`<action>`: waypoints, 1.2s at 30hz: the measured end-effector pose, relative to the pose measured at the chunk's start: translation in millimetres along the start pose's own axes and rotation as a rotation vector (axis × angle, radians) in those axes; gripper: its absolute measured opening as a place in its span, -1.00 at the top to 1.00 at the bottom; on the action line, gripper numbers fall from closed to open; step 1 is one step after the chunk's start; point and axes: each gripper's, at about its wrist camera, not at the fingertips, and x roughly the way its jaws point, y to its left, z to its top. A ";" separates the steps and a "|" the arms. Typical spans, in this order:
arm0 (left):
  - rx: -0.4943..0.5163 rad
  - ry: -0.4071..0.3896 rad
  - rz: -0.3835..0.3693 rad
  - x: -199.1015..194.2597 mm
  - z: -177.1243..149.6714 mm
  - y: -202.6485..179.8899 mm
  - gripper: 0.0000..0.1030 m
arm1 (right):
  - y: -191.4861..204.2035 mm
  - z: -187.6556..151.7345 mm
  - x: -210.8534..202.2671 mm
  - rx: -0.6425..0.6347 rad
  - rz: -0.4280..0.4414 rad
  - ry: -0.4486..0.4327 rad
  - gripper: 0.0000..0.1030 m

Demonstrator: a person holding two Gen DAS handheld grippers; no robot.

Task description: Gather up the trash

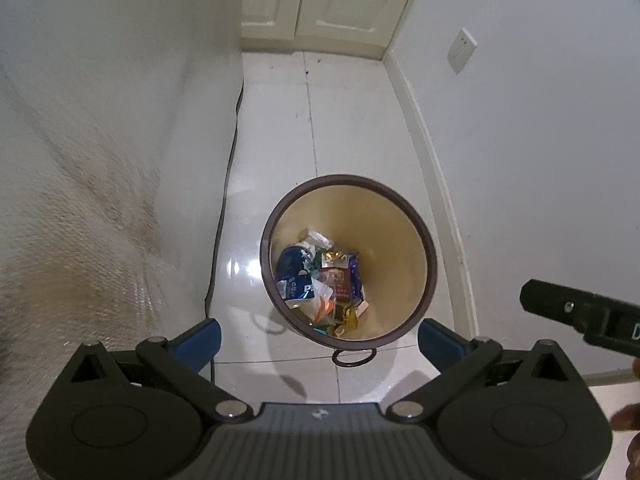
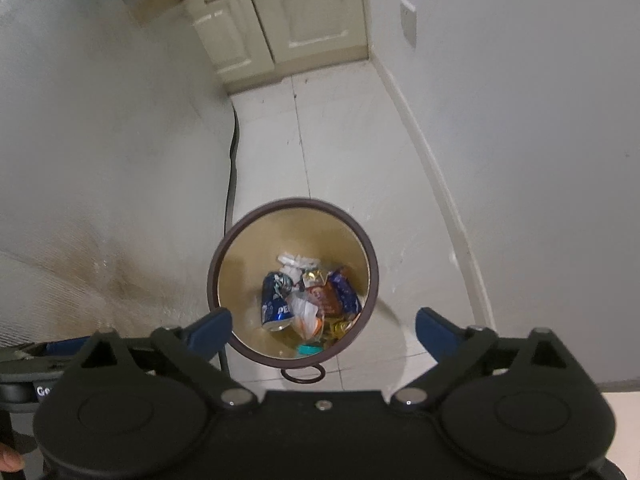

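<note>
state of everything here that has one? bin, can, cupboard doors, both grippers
bin: upright on the floor, no lid, trash covering its bottom
can: crushed, lying on its side in the bin
wrappers: crumpled, piled beside the can
cupboard doors: closed
left gripper: open, empty, above the bin
right gripper: open, empty, above the bin

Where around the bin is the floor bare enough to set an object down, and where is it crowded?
Bare tiles stretch from behind the bin to the cupboard doors, bordered by the black cable on one side and the skirting board on the other. The bin's bottom is crowded with the blue can and wrappers.
</note>
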 end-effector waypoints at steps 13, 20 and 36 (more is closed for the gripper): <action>0.081 -0.136 -0.014 -94.9 -27.0 -19.1 -1.00 | 9.6 -15.1 -100.6 -0.034 -0.021 -0.121 -1.00; 0.129 -0.233 -0.016 -155.0 -42.3 -28.4 -1.00 | 15.2 -29.8 -161.2 -0.049 -0.032 -0.205 -1.00; 0.201 -0.462 -0.029 -292.6 -89.2 -41.3 -1.00 | 43.6 -69.0 -294.9 -0.074 0.002 -0.432 -1.00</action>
